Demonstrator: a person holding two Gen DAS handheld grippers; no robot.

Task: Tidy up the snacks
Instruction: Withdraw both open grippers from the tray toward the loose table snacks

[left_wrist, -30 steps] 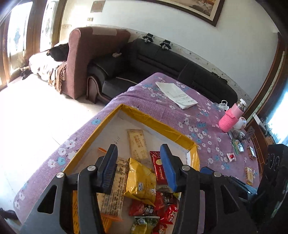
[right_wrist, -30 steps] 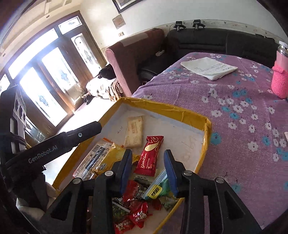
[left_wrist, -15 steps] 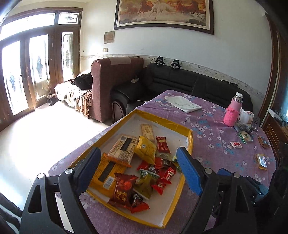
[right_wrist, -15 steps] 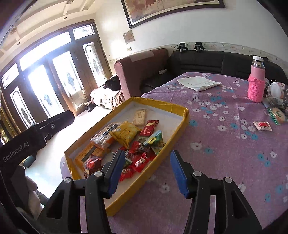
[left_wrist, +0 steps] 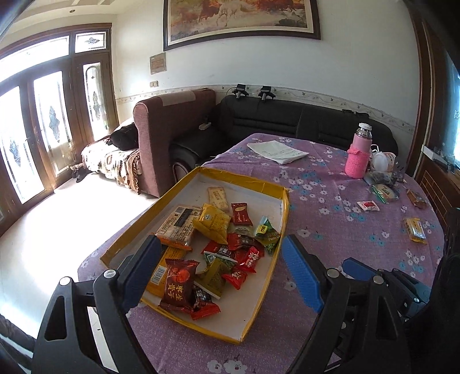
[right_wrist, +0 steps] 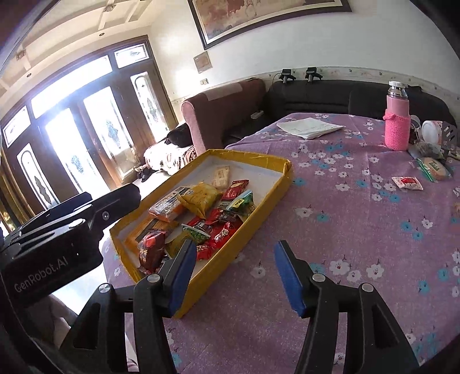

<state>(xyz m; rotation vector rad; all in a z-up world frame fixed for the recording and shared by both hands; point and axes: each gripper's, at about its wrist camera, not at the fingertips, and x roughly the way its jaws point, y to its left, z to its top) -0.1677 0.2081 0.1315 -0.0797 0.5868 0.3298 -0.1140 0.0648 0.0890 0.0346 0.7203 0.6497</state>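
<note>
A: Both grippers pulled back from the tray (left_wrist: 283, 207) since a second ago; it looks smaller in both views.
B: Jaws?
A: Left gripper (left_wrist: 221, 269) spread wide, nothing between. Right gripper (right_wrist: 234, 272) opening, nothing between, over bare cloth (right_wrist: 345, 218).
B: Snacks?
A: Snacks (left_wrist: 218, 238) heaped in the tray's near half. Loose packets (left_wrist: 414, 228) on the cloth to the right. Pink bottle (right_wrist: 397, 120) upright at the far edge.

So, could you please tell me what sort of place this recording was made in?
Most likely a home living room. A black sofa and a maroon armchair stand behind a table with a purple floral cloth, and a large framed painting hangs on the wall near glazed wooden doors.
</note>
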